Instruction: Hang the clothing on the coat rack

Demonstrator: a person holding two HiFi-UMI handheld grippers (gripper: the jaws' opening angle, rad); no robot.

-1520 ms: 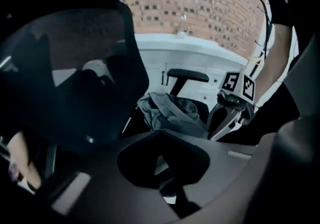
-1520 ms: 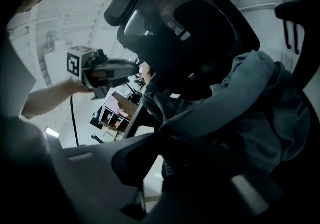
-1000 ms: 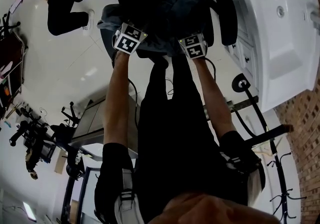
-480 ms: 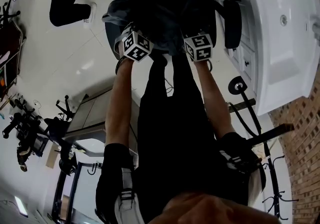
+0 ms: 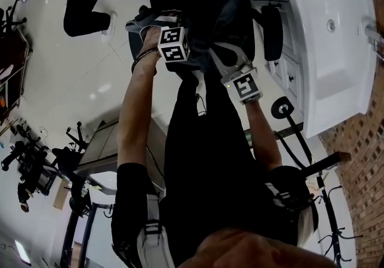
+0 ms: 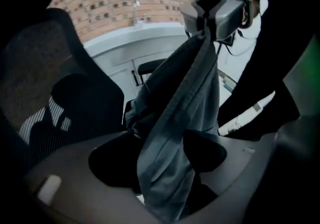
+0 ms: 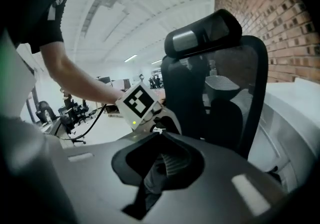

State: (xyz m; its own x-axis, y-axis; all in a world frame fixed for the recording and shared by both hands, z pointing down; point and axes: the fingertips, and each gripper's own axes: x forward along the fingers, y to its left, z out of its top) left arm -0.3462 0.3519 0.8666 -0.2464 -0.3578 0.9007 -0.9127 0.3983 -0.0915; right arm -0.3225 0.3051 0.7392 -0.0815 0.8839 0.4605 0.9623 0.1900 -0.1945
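Note:
A grey-blue garment [image 6: 185,97] hangs in a long fold from my right gripper [image 6: 214,15], seen at the top of the left gripper view. My right gripper [image 7: 159,165] is shut on a bunch of this cloth. The lower part of the fold runs between the jaws of my left gripper [image 6: 161,155], which are opening; the dark pads [image 6: 204,150] stand apart from the cloth. In the head view the garment [image 5: 231,18] lies over a black office chair, with the left marker cube [image 5: 174,45] beside it and the right cube [image 5: 246,88] nearer me. A black coat rack [image 5: 330,213] stands at lower right.
The mesh-backed office chair [image 7: 215,67] fills the space just behind the garment. A white counter with cabinets [image 5: 336,39] and a brick wall [image 5: 363,135] lie to the right. Another person [image 5: 84,6] stands at the upper left, and desks and equipment [image 5: 36,165] line the left.
The right gripper has drawn back toward me and to the right, lifting the garment off the chair. The left gripper has shifted right, closer to the cloth.

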